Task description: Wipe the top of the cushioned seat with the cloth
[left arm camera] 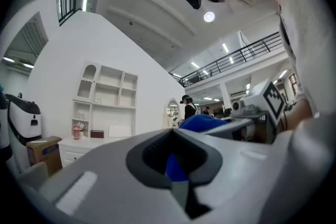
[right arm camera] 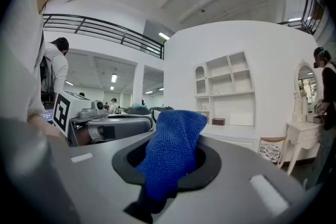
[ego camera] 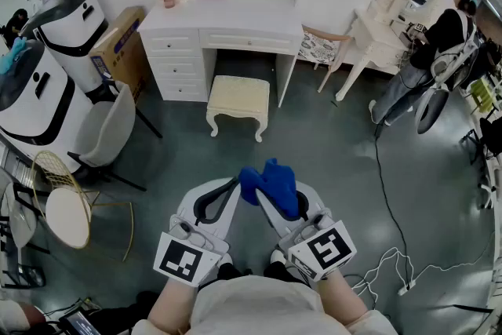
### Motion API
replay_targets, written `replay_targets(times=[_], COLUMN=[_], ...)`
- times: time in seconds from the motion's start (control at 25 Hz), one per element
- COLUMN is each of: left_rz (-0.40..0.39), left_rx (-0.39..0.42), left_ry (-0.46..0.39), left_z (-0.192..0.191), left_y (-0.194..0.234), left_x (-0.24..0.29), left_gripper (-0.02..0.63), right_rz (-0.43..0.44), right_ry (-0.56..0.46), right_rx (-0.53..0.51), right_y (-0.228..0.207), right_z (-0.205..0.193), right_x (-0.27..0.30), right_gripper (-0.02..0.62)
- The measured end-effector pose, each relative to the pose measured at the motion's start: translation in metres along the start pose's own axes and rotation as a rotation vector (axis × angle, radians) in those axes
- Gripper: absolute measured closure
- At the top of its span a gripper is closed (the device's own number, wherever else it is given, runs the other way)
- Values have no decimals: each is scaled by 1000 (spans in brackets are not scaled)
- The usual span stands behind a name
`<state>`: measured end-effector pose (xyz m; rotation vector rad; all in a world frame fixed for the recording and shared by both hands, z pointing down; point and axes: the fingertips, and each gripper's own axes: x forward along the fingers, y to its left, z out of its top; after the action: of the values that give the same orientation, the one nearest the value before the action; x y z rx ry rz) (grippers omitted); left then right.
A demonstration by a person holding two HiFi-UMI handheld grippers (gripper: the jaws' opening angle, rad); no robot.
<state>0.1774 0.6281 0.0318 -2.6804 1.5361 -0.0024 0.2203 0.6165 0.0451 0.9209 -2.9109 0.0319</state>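
Observation:
The cushioned seat [ego camera: 238, 98] is a cream stool with white curved legs, standing on the grey floor in front of a white vanity desk [ego camera: 223, 20], well ahead of both grippers. My right gripper [ego camera: 267, 196] [right arm camera: 173, 149] is held close to my body and is shut on a blue cloth [ego camera: 273, 183] [right arm camera: 170, 155], which bunches up out of the jaws. Beside it, my left gripper [ego camera: 234, 183] [left arm camera: 172, 131] has its jaws together with nothing held. In the left gripper view the cloth [left arm camera: 202, 122] shows beyond the jaws.
A cardboard box [ego camera: 119, 49] and a grey chair [ego camera: 106, 129] stand to the left, with a gold wire chair [ego camera: 67, 216] nearer. At the right are a patterned chair [ego camera: 321, 49], a mirrored dressing table [ego camera: 392, 27], a person [ego camera: 439, 43] and a floor cable [ego camera: 392, 223].

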Motion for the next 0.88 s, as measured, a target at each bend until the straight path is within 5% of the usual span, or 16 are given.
replay_targets(times=[0.88], left_rz=[-63], left_rx=[-9], left_ry=[3], left_z=[-5], left_y=[56], left_x=[-36], left_gripper=[606], right_rz=[-85], right_ry=[-3], right_rx=[47], right_y=[41], right_z=[0], right_x=[41], right_gripper=[505])
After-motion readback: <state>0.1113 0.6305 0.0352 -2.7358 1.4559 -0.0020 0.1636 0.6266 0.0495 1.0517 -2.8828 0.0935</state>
